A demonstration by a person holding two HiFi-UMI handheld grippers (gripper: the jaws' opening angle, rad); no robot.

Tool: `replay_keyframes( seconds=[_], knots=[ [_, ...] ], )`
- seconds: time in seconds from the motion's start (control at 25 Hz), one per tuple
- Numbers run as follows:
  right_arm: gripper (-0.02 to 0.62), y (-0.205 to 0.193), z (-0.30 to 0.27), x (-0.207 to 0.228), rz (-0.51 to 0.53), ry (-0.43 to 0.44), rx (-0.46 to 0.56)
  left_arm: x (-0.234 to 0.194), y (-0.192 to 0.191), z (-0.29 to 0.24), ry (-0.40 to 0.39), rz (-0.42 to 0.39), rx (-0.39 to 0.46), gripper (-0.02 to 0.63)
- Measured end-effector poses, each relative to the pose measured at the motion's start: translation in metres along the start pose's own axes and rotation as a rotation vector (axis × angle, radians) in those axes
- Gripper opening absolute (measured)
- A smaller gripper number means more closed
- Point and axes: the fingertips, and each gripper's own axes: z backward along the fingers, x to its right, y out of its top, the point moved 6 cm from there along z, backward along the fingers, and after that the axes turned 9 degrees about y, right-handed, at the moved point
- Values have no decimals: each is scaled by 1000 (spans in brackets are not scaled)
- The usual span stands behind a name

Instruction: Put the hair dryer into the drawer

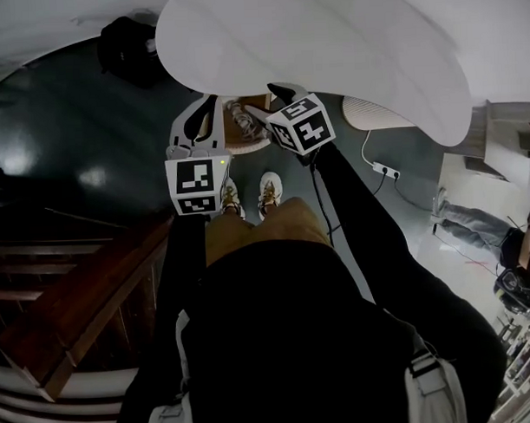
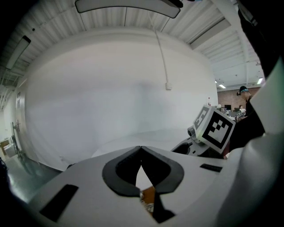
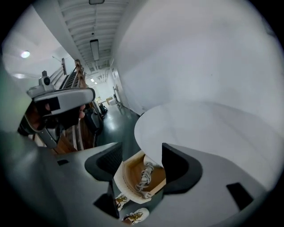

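Showing a person standing on a dark glossy floor (image 1: pixel 71 126), seen steeply from above, with both tools raised ahead of the body and nothing carried. The left gripper (image 2: pixel 141 150) has its dark pads clenched tip to tip on nothing. The right gripper (image 3: pixel 142 156) has its fingers released, standing well apart and empty. Seen through that gap, and at twelve o'clock of the person's pale laced shoes (image 1: pixel 269 193), lies an open tan-floored container with a white rim (image 3: pixel 119 179), possibly the drawer. It is partly tucked beneath the edge of a large white round tabletop (image 1: pixel 329 48) that spreads toward one o'clock. A grey-white corded item (image 3: pixel 144 177) rests inside it. Whether this is the hair dryer cannot be told, and no other view shows the dryer plainly. A brown wooden stair railing (image 1: pixel 85 291) runs at eight o'clock. Judged from this stance, no grasp has begun. Hazards: a downward reach could strike the overhanging table edge, since the container sits beneath it; the clenched left tool would push an object aside instead of taking it; a trailing cord could snag on the rim.
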Motion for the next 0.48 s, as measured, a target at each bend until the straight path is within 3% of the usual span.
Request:
replay_keyframes(
  seconds=[0.48],
  knots=[
    [288,58,112,-11,165,-84,311,35,60,-3,-39,-48,154,15]
  ],
)
